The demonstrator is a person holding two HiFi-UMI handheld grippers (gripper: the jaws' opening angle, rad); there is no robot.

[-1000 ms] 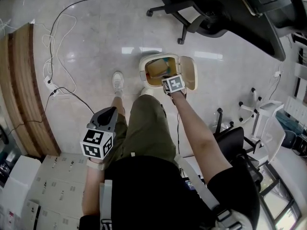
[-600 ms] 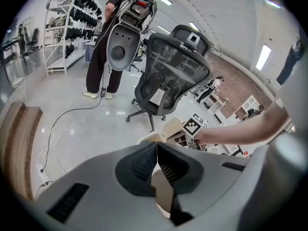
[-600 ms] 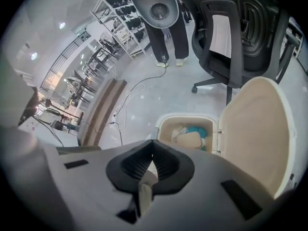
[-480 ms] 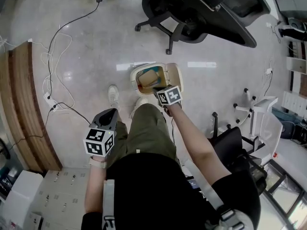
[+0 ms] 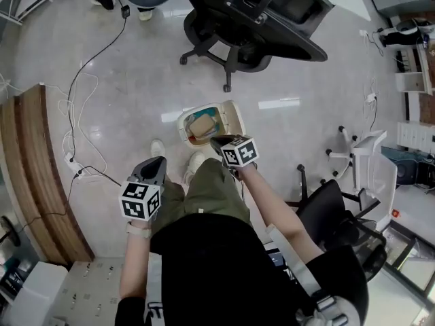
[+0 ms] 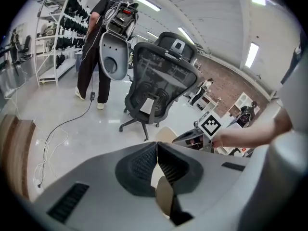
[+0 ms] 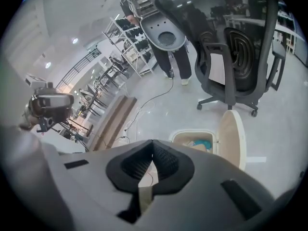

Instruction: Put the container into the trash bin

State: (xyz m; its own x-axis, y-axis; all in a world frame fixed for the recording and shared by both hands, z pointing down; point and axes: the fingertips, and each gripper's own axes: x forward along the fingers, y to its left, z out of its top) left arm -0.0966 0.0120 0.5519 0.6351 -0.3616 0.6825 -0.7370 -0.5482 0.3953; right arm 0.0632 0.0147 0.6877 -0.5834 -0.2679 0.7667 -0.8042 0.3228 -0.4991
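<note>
The container (image 5: 200,126) is lying inside the open bin (image 5: 182,123), so the drop looks done. You are holding the left gripper (image 5: 156,161) and right gripper (image 5: 215,141) with jaws pressed together, empty. Be lifting clear without knocking the lid (image 5: 234,114).

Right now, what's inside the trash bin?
The lid is open. The bin holds a tan container and a teal item beside it. In the head view the right tongs cover its near corner; anything under those two things is hidden.
</note>
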